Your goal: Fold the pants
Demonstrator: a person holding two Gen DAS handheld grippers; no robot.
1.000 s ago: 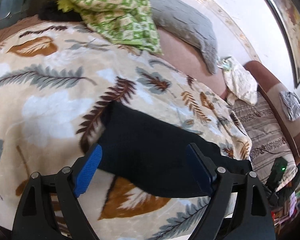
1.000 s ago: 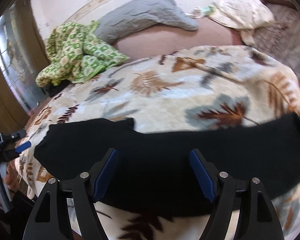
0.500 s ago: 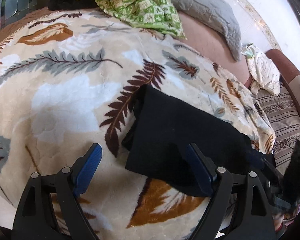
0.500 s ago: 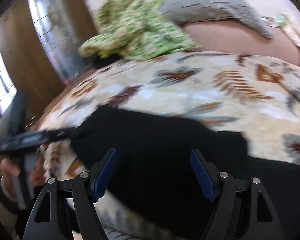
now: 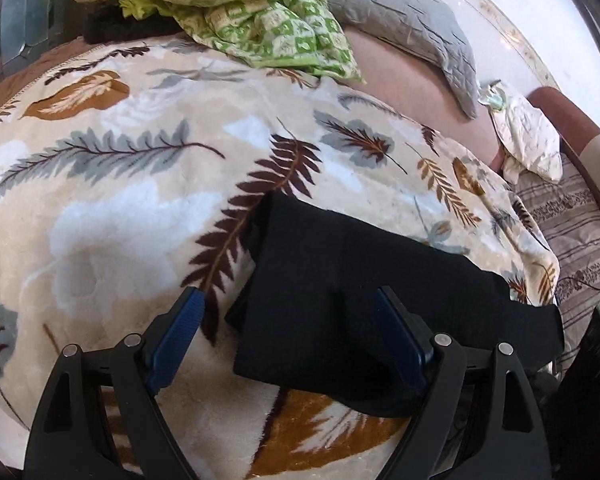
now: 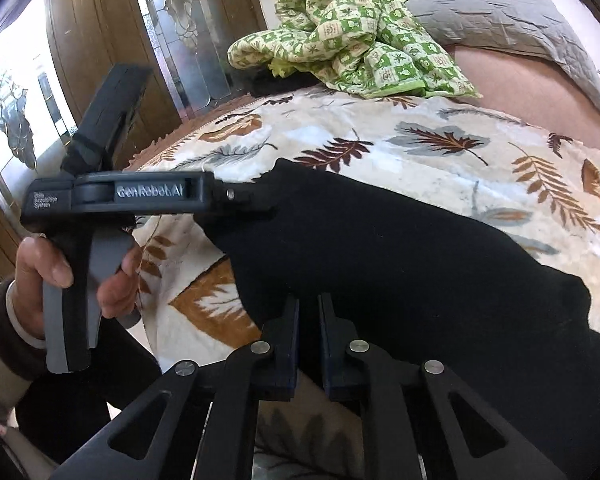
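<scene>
R hand-held gripper [image 6: 309, 312] pinched on black pants [image 6: 400, 248] near edge.

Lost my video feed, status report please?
Left gripper open over pants' end. Right gripper shut on pants' near edge. Pants flat on leaf blanket; nothing in the way.

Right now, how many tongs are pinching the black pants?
1. The right tongs pinch the near edge of the black pants. The left tongs are open around the pants' end, on the leaf blanket.
</scene>
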